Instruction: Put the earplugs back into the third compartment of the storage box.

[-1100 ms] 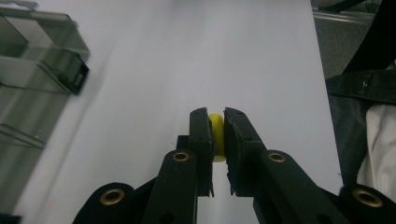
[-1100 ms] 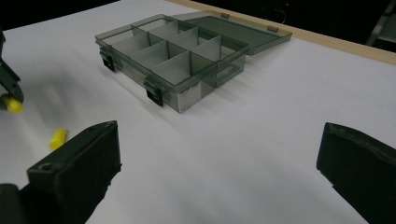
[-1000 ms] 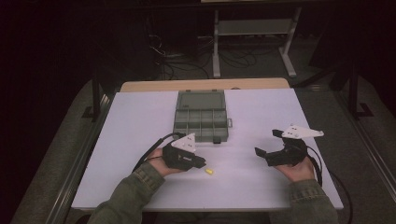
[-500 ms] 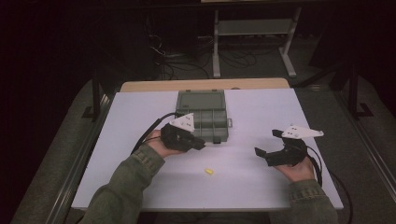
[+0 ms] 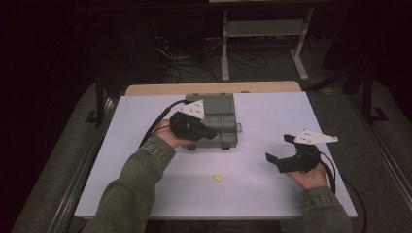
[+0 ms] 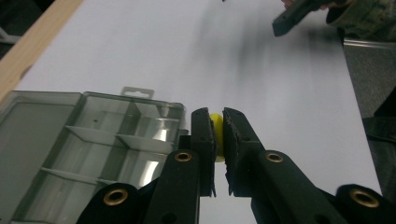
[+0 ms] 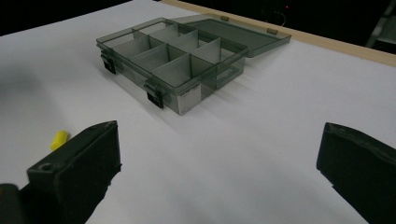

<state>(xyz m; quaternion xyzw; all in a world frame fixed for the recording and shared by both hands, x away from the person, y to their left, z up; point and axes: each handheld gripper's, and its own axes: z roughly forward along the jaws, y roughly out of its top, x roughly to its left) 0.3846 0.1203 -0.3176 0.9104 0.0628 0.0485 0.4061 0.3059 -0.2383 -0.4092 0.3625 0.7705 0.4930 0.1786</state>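
A smoky clear compartment box (image 5: 218, 119) lies open on the white table (image 5: 272, 111), its lid folded back. My left gripper (image 5: 213, 135) hovers over the box's near-left part, shut on a small yellow piece (image 6: 216, 125) pinched between its pads. In the left gripper view the left gripper (image 6: 215, 115) points past the box (image 6: 93, 144) along the table. A second yellow piece (image 5: 217, 179) lies loose on the table in front of the box. My right gripper (image 5: 279, 148) rests at the right, open and holding nothing. In the right gripper view the box (image 7: 173, 60) and the loose piece (image 7: 59, 139) lie beyond the right gripper (image 7: 219, 140).
The table's wooden far edge (image 5: 214, 88) runs behind the box. Black cables trail from both grippers. A metal stand (image 5: 265, 29) and floor cables sit beyond the table in the dark. Bare white surface lies between the box and the right gripper.
My left hand has risen and moved away from the near table, beside the loose yellow piece, to above the box. The right hand has stayed still.
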